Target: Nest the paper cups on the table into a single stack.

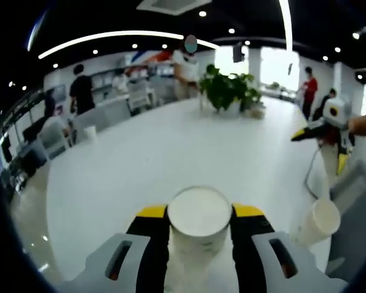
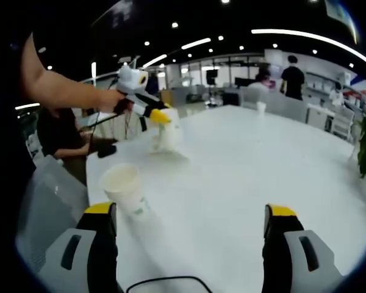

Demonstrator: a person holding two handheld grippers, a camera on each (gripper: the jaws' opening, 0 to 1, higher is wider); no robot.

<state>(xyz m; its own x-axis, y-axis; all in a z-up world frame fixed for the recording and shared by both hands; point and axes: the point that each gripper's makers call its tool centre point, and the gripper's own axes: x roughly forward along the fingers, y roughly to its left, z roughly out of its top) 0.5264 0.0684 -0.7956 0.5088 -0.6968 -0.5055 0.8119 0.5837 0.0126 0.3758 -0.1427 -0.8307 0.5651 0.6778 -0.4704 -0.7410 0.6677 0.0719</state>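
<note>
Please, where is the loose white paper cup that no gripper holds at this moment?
The loose white paper cup stands on the white table near its edge, beside the open right gripper; in the left gripper view it appears at lower right.

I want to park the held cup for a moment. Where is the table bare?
Bare: the wide white table between the left gripper, shut on its paper cup, and the potted plant. Crowded: the near edge, where the loose paper cup stands by the open right gripper.
</note>
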